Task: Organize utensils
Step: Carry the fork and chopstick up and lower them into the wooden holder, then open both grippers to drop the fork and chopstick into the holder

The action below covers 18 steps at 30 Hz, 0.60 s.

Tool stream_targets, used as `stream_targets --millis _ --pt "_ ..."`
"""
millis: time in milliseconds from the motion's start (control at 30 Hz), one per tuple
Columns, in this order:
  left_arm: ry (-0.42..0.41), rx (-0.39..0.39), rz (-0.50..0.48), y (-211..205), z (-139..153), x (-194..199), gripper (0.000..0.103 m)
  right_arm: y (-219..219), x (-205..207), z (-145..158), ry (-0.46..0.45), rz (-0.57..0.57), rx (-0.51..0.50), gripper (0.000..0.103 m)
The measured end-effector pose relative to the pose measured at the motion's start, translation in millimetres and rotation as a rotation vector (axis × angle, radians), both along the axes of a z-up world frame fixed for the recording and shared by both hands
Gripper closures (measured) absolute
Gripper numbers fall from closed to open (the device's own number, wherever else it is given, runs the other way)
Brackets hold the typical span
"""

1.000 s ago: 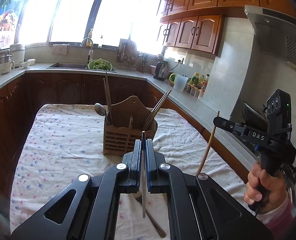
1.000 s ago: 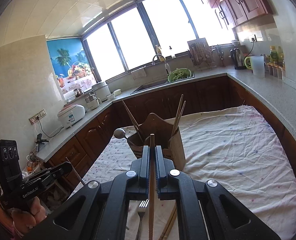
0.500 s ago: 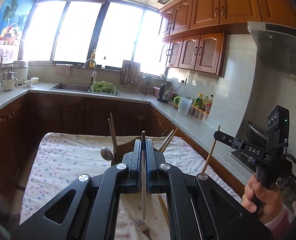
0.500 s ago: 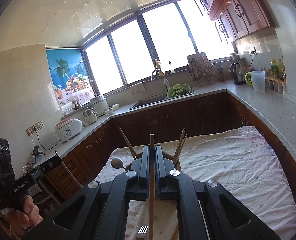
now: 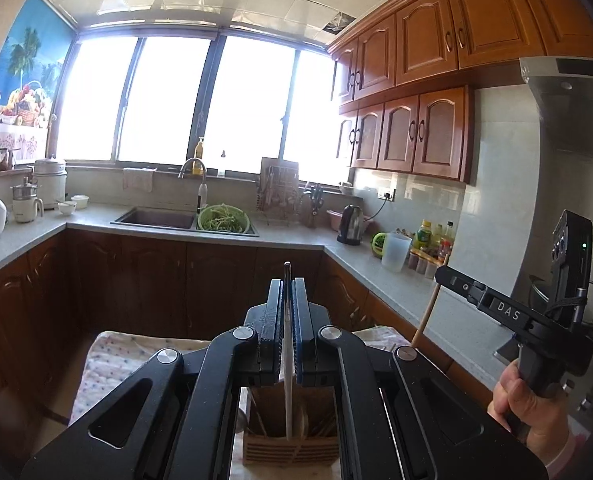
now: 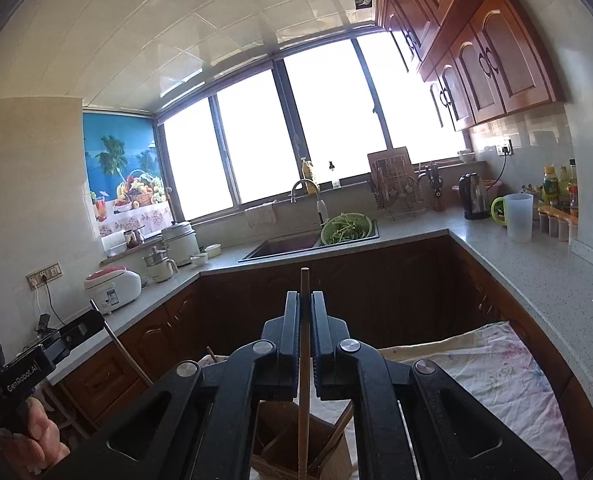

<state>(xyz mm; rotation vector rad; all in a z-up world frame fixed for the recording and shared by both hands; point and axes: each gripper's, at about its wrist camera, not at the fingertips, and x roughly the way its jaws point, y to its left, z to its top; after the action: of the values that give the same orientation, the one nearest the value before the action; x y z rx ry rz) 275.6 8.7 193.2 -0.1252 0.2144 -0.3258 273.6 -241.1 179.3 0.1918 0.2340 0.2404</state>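
Observation:
My left gripper [image 5: 287, 284] is shut on a thin metal utensil [image 5: 287, 392] that stands upright between the pads. Its lower end hangs over the wooden utensil holder [image 5: 288, 448], which peeks out below the jaws. My right gripper [image 6: 305, 296] is shut on a wooden chopstick [image 6: 303, 408], also upright above the holder [image 6: 276, 436], where other chopsticks lean. In the left wrist view the right gripper [image 5: 440, 274] is to the right with its chopstick [image 5: 426, 312] pointing down. In the right wrist view the left gripper [image 6: 94, 316] is at the left, held by a hand [image 6: 40, 432].
The holder stands on a table with a floral cloth [image 6: 496, 364]. Beyond it, dark cabinets carry an L-shaped counter [image 5: 352, 258] with a sink [image 5: 156, 218], a green colander [image 5: 223, 220], a kettle [image 5: 350, 230], a jug and bottles. A range hood [image 5: 568, 104] hangs at the right.
Both grippers have risen and tipped upward with their utensils still held. The holder has slid to the bottom of both views, and the fork and chopsticks on the cloth have dropped out of sight.

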Motion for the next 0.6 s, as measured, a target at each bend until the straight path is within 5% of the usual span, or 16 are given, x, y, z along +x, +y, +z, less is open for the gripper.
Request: stream_targets --millis 600 --pt "0.190 0.037 0.068 -17 -96 64 0.100 3 30 -97 0.093 -0.038 0.019 0.098"
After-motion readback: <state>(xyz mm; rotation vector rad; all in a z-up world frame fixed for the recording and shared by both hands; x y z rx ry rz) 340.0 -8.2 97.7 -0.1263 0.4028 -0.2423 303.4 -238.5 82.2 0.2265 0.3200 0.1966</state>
